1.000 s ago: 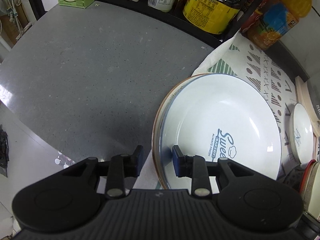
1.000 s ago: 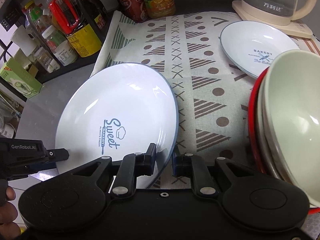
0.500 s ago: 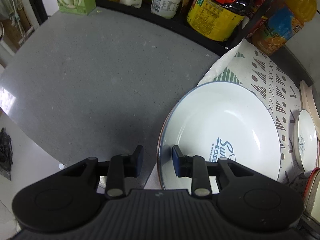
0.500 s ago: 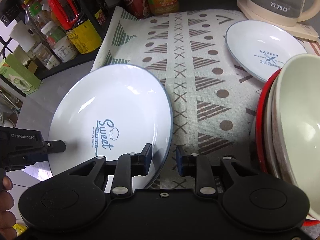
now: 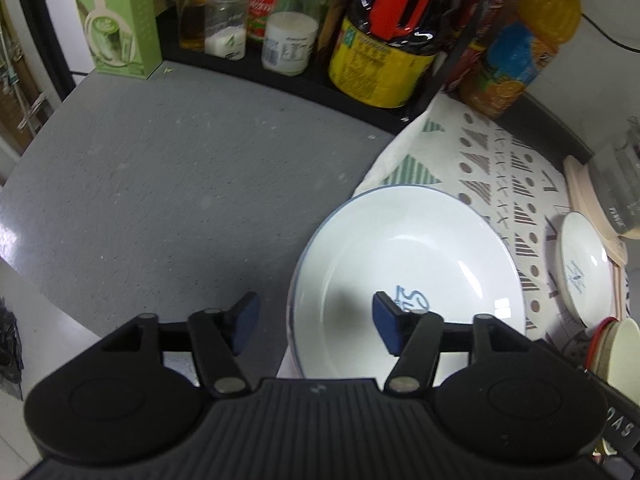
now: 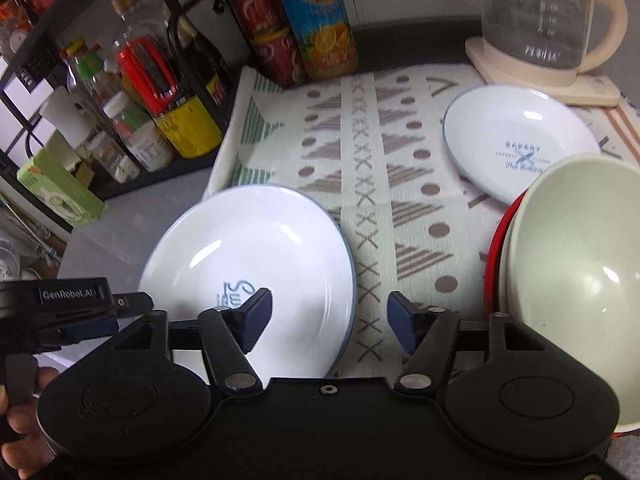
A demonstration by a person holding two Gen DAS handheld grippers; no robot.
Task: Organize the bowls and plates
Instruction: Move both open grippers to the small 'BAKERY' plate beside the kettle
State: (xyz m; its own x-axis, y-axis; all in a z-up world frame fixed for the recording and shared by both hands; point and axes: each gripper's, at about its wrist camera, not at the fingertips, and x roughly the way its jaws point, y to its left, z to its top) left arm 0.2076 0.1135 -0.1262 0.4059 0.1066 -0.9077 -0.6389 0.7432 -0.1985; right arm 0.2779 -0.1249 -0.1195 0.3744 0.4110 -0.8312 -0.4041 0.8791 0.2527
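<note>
Behind the large plate (image 6: pixel 256 256), bottles (image 6: pixel 320 16) crowd the rack; both grippers' jaws, just opening, stand apart, unclamped.

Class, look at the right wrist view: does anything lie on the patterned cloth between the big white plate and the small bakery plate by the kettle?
Nothing visible does. Only bare patterned cloth separates the big white plate from the small bakery plate.

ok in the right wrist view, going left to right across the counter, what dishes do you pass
large white plate → small white plate → stack of bowls, its top bowl pale inside with a red rim below it
</note>
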